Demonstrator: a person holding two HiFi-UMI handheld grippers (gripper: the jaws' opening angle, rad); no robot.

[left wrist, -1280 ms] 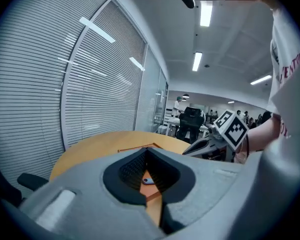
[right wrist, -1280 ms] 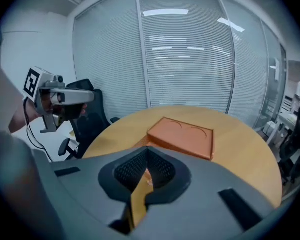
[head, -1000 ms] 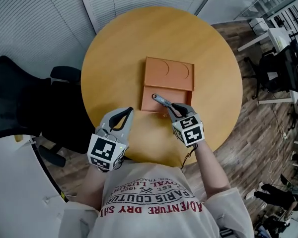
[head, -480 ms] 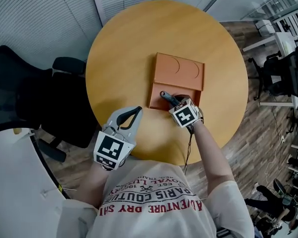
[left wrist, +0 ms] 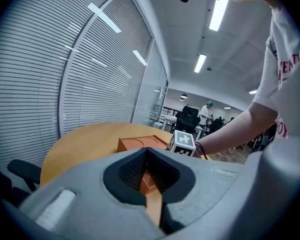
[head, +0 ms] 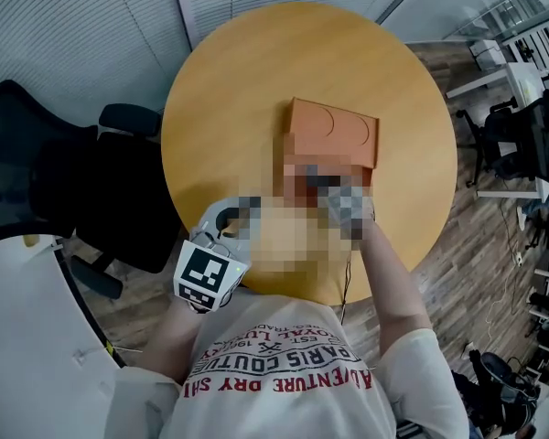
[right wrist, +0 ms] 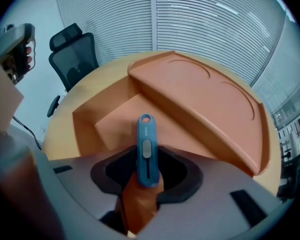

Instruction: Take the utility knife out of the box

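since the earlier frame our right gripper [right wrist: 147,176] has dropped into the box [right wrist: 205,94]. its jaws now stand wide, with the utility knife [right wrist: 146,149] loose between them at lower centre. closing off-centre could skid it away. our left gripper [left wrist: 149,181], jaws nearly together and empty, leaves the box unsteadied on the surface [left wrist: 85,139].
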